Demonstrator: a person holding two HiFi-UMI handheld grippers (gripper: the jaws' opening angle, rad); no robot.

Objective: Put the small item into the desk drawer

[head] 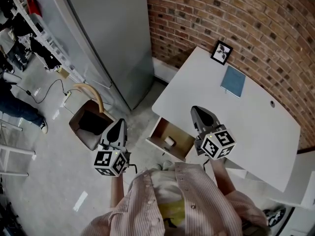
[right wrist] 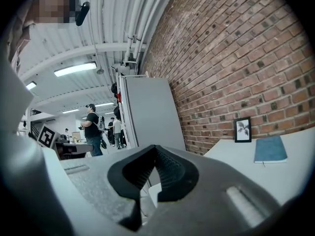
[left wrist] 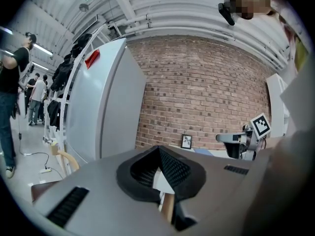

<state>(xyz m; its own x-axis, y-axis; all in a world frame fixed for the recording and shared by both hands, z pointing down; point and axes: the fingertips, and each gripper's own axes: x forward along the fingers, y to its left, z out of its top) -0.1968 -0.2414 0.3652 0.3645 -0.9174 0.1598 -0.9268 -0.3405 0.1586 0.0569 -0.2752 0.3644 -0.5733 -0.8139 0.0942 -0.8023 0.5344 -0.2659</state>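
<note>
The white desk [head: 256, 127] has its wooden drawer [head: 160, 130] pulled open at the front left. A small pale item [head: 170, 141] lies inside the drawer. My right gripper [head: 196, 110] hovers above the desk's front edge, just right of the drawer, shut and empty; in its own view the jaws [right wrist: 155, 149] meet at the tip. My left gripper [head: 119, 124] hangs over the floor left of the drawer, also shut with nothing held, and its own view shows the tips [left wrist: 158, 150] together.
A framed picture [head: 221, 52] and a blue notebook [head: 233, 81] lie on the desk by the brick wall [head: 236, 18]. A tall grey cabinet [head: 108, 33] stands left of the desk. A wooden chair [head: 88, 117] stands beside my left gripper. A person's legs [head: 17, 107] show at far left.
</note>
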